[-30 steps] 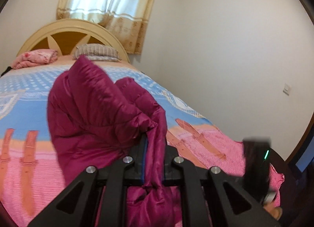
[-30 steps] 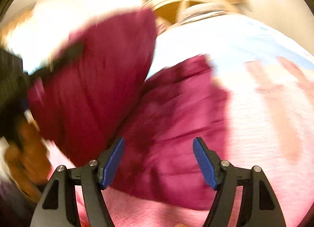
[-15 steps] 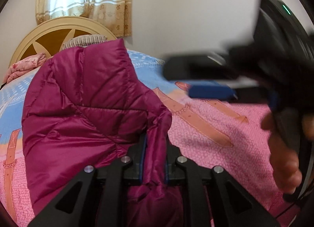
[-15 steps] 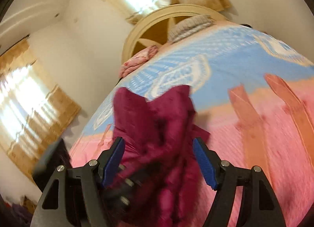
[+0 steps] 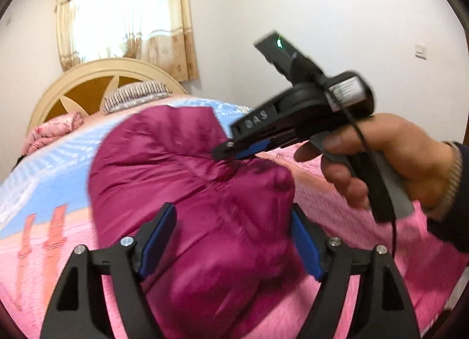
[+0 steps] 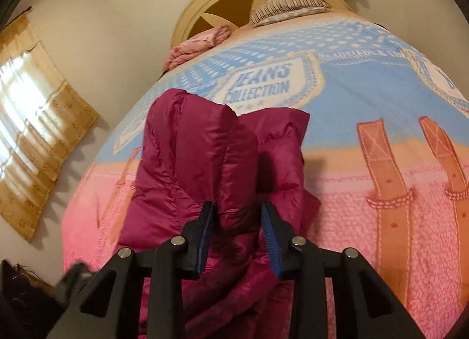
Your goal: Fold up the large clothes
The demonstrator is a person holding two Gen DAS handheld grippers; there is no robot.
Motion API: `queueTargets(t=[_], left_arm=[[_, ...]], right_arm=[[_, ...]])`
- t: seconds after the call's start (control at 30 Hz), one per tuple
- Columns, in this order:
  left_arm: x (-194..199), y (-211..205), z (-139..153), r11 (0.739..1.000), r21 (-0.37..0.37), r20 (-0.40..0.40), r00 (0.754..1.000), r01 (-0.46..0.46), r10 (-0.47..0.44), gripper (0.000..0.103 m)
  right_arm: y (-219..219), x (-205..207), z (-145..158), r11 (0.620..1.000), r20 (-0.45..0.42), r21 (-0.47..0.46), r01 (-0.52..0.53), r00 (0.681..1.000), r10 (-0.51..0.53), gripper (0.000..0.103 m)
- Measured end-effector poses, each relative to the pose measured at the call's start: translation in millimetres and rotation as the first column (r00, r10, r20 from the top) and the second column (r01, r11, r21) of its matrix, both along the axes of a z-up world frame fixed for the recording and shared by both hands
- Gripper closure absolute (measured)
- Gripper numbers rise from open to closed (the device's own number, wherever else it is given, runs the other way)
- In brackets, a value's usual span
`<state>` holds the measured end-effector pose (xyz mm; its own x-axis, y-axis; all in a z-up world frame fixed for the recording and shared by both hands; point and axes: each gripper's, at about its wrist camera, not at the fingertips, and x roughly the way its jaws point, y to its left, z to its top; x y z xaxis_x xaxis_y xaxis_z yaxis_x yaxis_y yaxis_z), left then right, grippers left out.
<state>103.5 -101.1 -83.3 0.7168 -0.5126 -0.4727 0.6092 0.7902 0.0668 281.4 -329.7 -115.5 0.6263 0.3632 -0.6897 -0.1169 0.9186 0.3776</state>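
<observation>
Right wrist: jacket (image 6: pixel 205 169) on bed (image 6: pixel 366 221)

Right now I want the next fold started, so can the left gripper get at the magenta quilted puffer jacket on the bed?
Probably yes. The left gripper has just opened, and the magenta quilted puffer jacket bulges between its spread pads untouched. The right gripper meets the fabric further up, not in the way.

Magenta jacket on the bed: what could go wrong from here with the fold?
1. The left gripper has just been opening its jaws; they stand wide around the magenta jacket without pressing it, so the puffy stack may spring open.
2. The right gripper has just been closing its jaws on one narrow fold; the slick fabric could slip out, or the pile may drag across the blanket.
</observation>
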Motion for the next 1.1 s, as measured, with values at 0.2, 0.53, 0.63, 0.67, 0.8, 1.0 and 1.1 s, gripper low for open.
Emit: queueTargets(t=[0.2,0.53,0.63,0.67,0.8,1.0,1.1], left_arm=[[18,63,27,0.978,-0.18,0.015,0.994,-0.108,0.112,0.0],[89,31,-25,0.971,-0.079,-0.129,0.968,-0.225,0.214,0.0],[84,19,-28,0.975,-0.066,-0.124,0.971,-0.212,0.203,0.0],[82,18,-28,0.975,-0.065,-0.124,0.972,-0.211,0.202,0.0],[76,30,-25,0.97,-0.081,-0.147,0.965,-0.229,0.216,0.0],[93,81,-11,0.914,-0.157,-0.198,0.919,-0.374,0.342,0.0],[117,90,1,0.865,-0.22,-0.246,0.884,-0.451,0.398,0.0]], right_arm=[[4,-14,1,0.999,-0.001,-0.049,0.014,1.0,-0.014,0.069],[22,-41,74,0.989,0.147,-0.046,0.143,0.98,-0.135,0.069],[39,-40,100,0.989,0.224,0.097,0.112,0.966,-0.132,0.069],[41,-35,102,0.976,0.238,0.197,0.088,0.962,-0.135,0.069],[51,-1,77,0.924,0.214,0.378,0.051,0.967,-0.141,0.068],[30,15,27,0.936,0.142,0.296,0.191,0.96,-0.241,0.068],[15,13,10,0.937,0.13,0.269,0.222,0.956,-0.264,0.068]])
